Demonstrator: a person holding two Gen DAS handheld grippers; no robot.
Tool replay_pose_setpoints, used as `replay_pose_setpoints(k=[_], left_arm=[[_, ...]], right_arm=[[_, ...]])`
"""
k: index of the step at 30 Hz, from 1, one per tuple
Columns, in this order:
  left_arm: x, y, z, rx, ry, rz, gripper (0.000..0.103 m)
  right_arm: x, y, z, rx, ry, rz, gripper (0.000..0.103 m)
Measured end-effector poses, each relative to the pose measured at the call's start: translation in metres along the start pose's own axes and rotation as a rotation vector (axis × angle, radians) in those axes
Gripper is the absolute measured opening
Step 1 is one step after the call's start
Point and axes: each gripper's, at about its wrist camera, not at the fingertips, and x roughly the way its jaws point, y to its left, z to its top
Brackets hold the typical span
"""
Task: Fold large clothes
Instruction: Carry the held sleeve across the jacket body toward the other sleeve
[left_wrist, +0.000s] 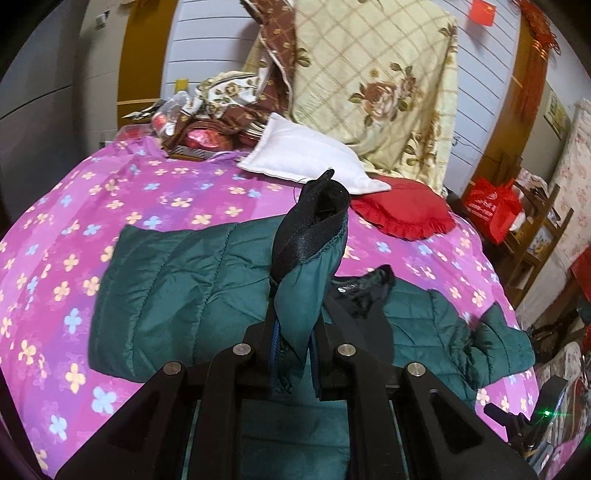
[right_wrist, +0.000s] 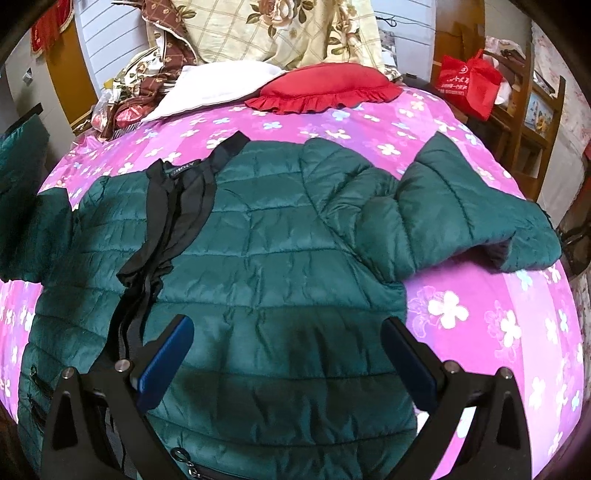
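Note:
A dark green quilted jacket (right_wrist: 280, 236) with black lining lies spread on the pink flowered bedspread (right_wrist: 461, 306); it also shows in the left wrist view (left_wrist: 177, 295). My left gripper (left_wrist: 295, 332) is shut on the jacket's sleeve cuff (left_wrist: 310, 236), a green sleeve end with black trim, held up above the jacket. My right gripper (right_wrist: 284, 354) is open, its blue-padded fingers (right_wrist: 166, 362) hovering just above the jacket's lower body. The jacket's right sleeve (right_wrist: 472, 214) lies bent on the bed.
A red frilled cushion (right_wrist: 325, 92), a white pillow (right_wrist: 218, 88) and a cream floral quilt (right_wrist: 280, 29) are piled at the head of the bed. A red bag (right_wrist: 469, 85) sits on wooden shelves at the right.

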Motion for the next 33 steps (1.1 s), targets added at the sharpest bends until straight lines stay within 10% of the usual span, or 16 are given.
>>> replay_pose_setpoints(k=[33], left_arm=[[0.03,-0.098,-0.01,0.07,0.079,-0.153,0.0]], right_arm=[[0.005,-0.032,-0.006,0.053,0.019,-0.008,0.103]])
